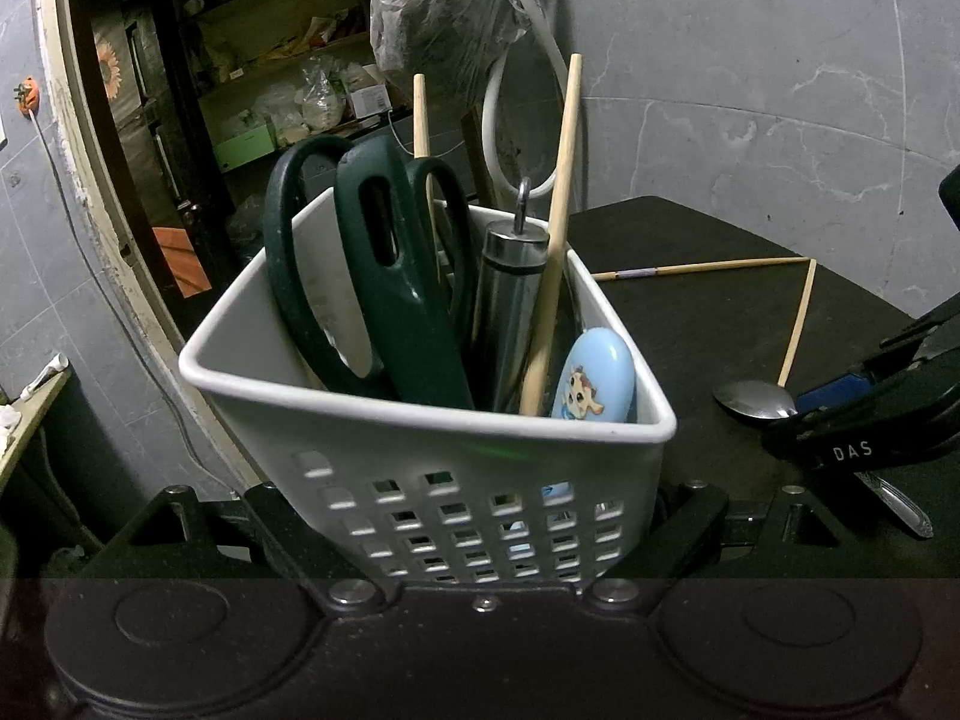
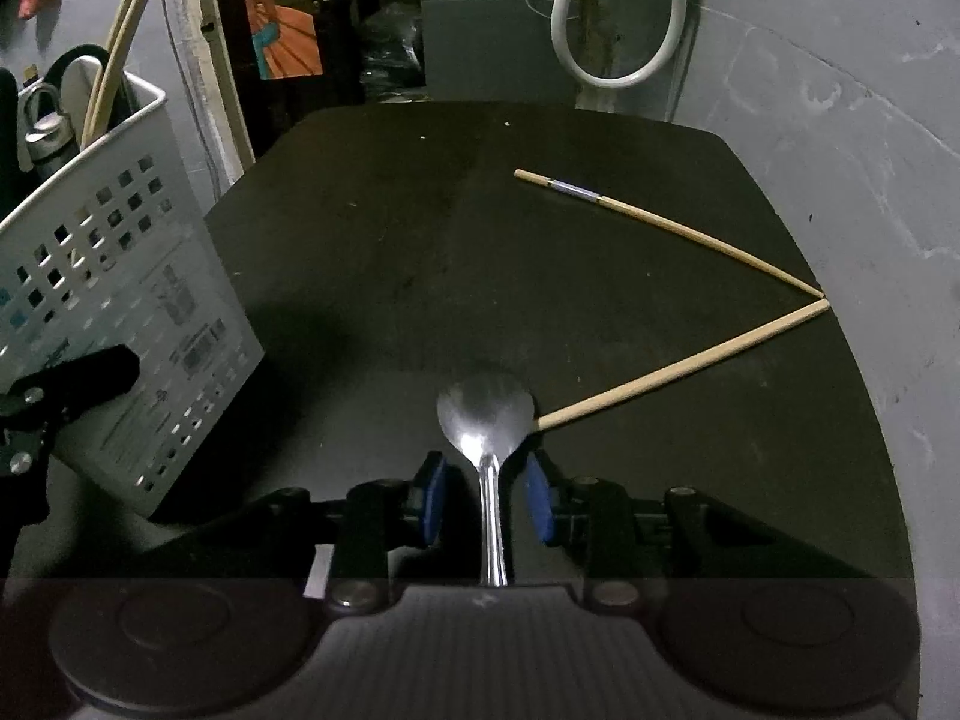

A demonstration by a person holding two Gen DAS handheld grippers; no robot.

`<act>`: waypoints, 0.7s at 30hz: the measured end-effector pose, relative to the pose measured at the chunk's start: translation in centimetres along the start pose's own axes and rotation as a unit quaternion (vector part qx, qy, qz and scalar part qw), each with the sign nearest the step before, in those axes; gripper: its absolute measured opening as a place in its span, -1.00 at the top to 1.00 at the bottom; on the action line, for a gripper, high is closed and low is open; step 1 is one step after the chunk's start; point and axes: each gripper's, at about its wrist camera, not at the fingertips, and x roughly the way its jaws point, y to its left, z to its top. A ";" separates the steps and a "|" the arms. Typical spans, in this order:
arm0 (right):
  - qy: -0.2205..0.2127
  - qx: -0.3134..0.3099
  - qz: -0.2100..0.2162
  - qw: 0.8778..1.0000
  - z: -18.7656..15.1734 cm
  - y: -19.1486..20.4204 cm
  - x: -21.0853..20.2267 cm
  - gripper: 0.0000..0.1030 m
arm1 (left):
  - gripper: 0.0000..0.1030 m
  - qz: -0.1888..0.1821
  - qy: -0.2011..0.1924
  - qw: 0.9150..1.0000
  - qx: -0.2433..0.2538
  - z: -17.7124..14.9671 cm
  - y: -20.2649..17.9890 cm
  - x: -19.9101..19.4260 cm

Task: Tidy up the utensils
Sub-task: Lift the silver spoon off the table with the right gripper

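The left gripper [image 1: 474, 540] held the white basket [image 1: 420, 438] tight between its two black fingers, tipped a little. Inside the basket stood green scissors [image 1: 390, 276], a shiny metal tool [image 1: 510, 294] with a ring on top, two chopsticks [image 1: 555, 228] and a light blue handle [image 1: 597, 378] with a cartoon on it. The right gripper [image 2: 487, 495] was over a metal spoon [image 2: 486, 414] on the dark table [image 2: 390, 252]. Its blue pads [image 2: 538, 495] stood on each side of the spoon's thin neck and did not touch it. Two more chopsticks [image 2: 678, 378] lay on the table, one touching the spoon's bowl.
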 end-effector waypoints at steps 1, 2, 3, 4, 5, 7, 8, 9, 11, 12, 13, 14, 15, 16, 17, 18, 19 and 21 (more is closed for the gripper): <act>-0.001 0.000 0.000 1.000 -0.1 0.0 0.1 0.36 | -0.75 0.000 0.000 1.000 0.000 0.0 0.1 0.0; -0.001 0.000 0.000 1.000 -0.1 0.0 0.1 0.36 | -0.75 0.000 0.000 1.000 0.000 0.0 0.0 0.0; -0.001 -0.001 0.000 1.000 -0.1 0.0 0.1 0.36 | -0.75 0.000 0.000 1.000 0.000 0.0 0.0 0.0; -0.001 -0.001 0.000 1.000 -0.1 0.0 0.1 0.36 | -0.75 0.000 0.000 1.000 0.000 0.0 0.1 0.0; -0.001 0.000 0.000 1.000 -0.1 0.0 0.1 0.36 | -0.75 0.000 0.000 1.000 0.000 0.0 0.0 0.0; -0.001 -0.001 0.000 1.000 -0.1 0.0 0.1 0.36 | -0.75 0.000 0.000 1.000 0.000 0.0 0.0 0.0; -0.001 -0.001 0.000 1.000 -0.1 0.0 0.1 0.37 | -0.75 0.000 0.000 1.000 0.000 0.0 0.0 0.0; -0.002 -0.001 0.000 1.000 -0.1 0.0 0.1 0.44 | -0.75 0.000 0.000 1.000 0.000 0.0 0.0 0.0; -0.002 0.001 0.000 1.000 -0.1 -0.1 0.0 0.63 | -0.75 0.000 0.000 1.000 0.000 0.0 0.0 0.0; -0.002 0.001 0.000 1.000 -0.1 -0.1 0.0 0.72 | -0.75 0.000 0.000 1.000 0.000 0.0 0.0 0.0; -0.003 0.002 0.001 1.000 -0.1 -0.1 0.0 0.82 | -0.75 0.000 0.000 1.000 0.000 0.0 0.0 0.0; -0.003 0.003 0.001 1.000 -0.1 -0.1 -0.1 0.83 | -0.75 0.000 0.000 1.000 0.000 0.0 0.0 0.0; -0.004 0.004 0.001 1.000 -0.2 -0.2 -0.1 0.85 | -0.75 0.000 0.000 1.000 0.000 0.0 0.0 0.0; -0.004 0.006 0.001 1.000 -0.2 -0.1 -0.1 0.87 | -0.75 0.000 0.000 1.000 0.000 0.0 0.0 0.0; -0.005 0.008 0.002 1.000 -0.2 -0.2 -0.1 0.88 | -0.75 0.000 0.000 1.000 0.001 0.0 0.0 0.0; -0.005 0.009 0.003 1.000 -0.2 -0.2 -0.1 0.88 | -0.75 0.000 0.000 1.000 0.000 0.0 0.0 0.0; -0.006 0.012 0.006 1.000 -0.2 -0.3 -0.1 0.89 | -0.75 0.000 0.000 1.000 0.000 0.0 0.0 0.0; -0.007 0.024 0.016 1.000 -0.3 -0.7 -0.1 0.89 | -0.75 0.000 0.000 1.000 0.001 0.0 0.0 0.0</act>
